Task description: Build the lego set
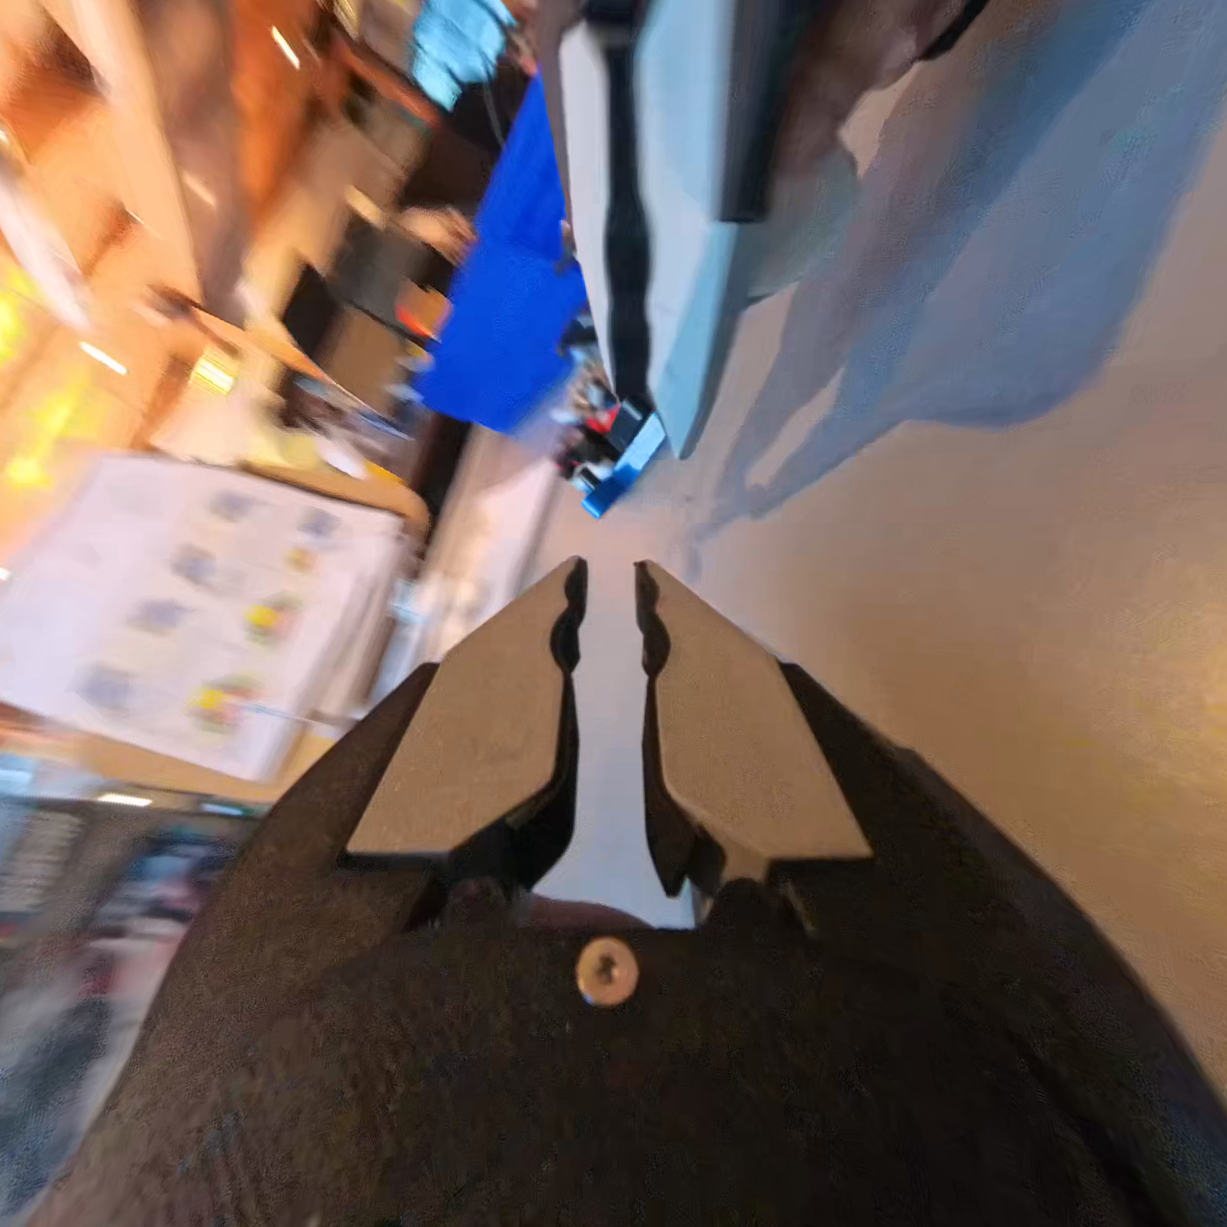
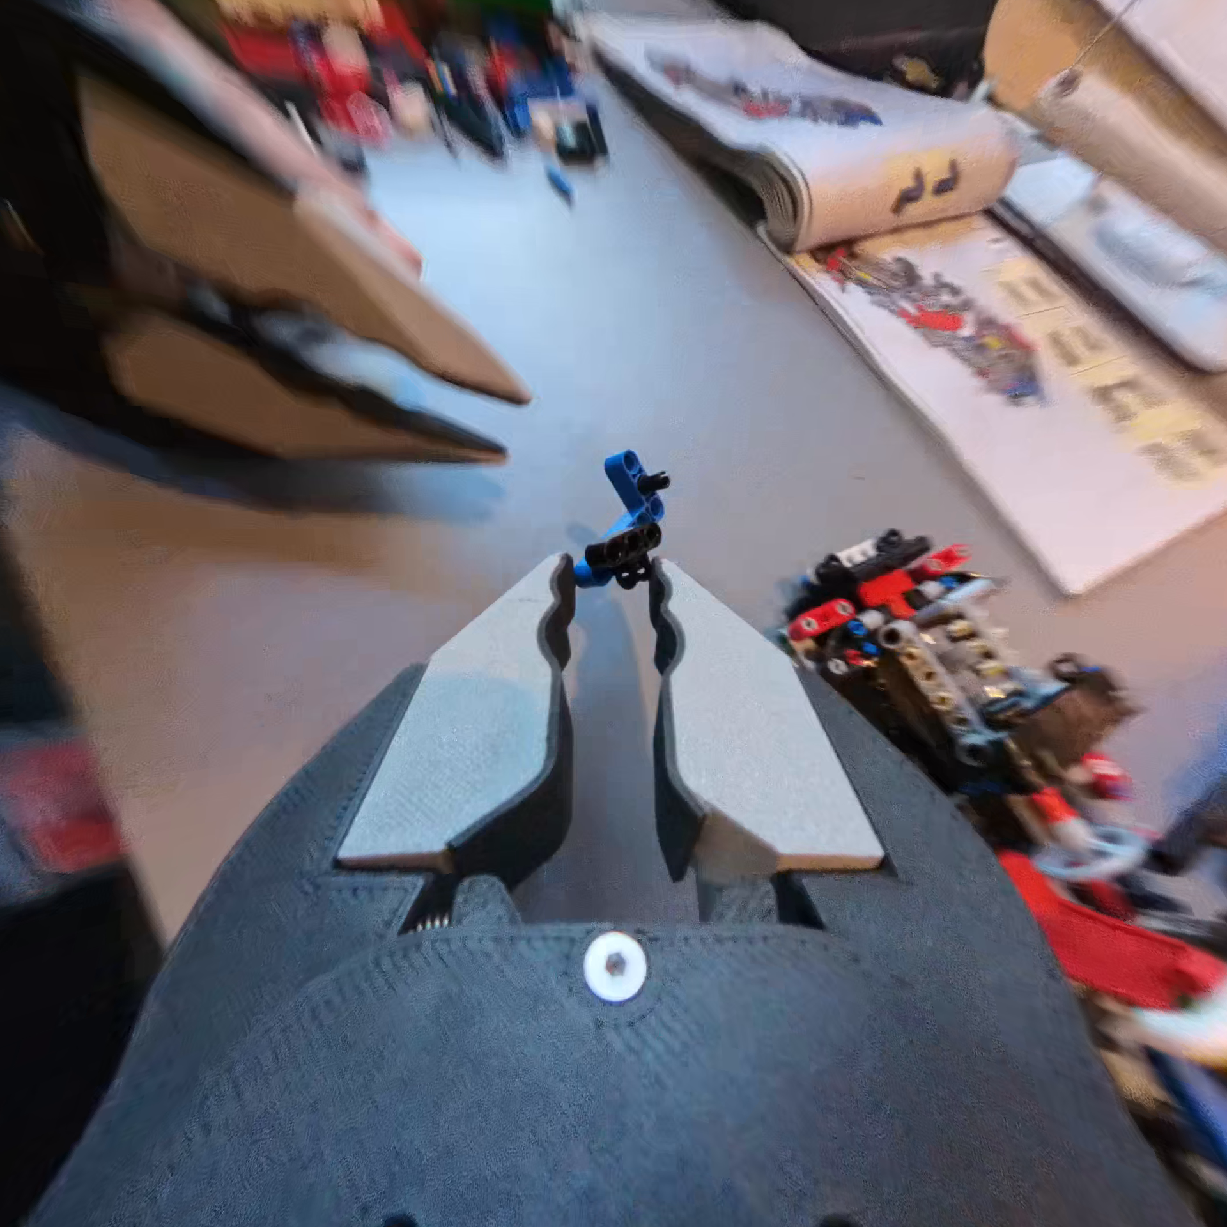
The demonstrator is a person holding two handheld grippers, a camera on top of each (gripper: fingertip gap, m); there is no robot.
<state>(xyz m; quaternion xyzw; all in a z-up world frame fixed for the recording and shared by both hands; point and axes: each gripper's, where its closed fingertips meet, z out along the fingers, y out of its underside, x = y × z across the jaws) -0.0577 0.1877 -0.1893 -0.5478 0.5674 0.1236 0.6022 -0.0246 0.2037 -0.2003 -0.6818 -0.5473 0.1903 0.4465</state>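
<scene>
My right gripper (image 2: 611, 572) is shut on a small blue and black lego sub-assembly (image 2: 629, 514), which it pinches at the fingertips and holds above the grey table (image 2: 664, 319). The piece sticks up and forward from the tips. A partly built lego model (image 2: 929, 664) in red, black and grey lies on the table just right of the gripper. My left gripper (image 1: 611, 564) is empty, its jaws a narrow gap apart; its view is tilted and blurred. It also shows in the right wrist view (image 2: 516, 428), at the upper left above the table.
An open instruction booklet (image 2: 996, 345) lies at the right, with a thicker folded one (image 2: 830, 153) behind it. A blurred pile of loose lego parts (image 2: 465, 86) sits at the far end. The left wrist view shows a cluster of lego parts (image 1: 614, 445), a blue sheet (image 1: 511, 299) and printed pages (image 1: 199, 611). About 4 centimeters separates my left fingertips from my right.
</scene>
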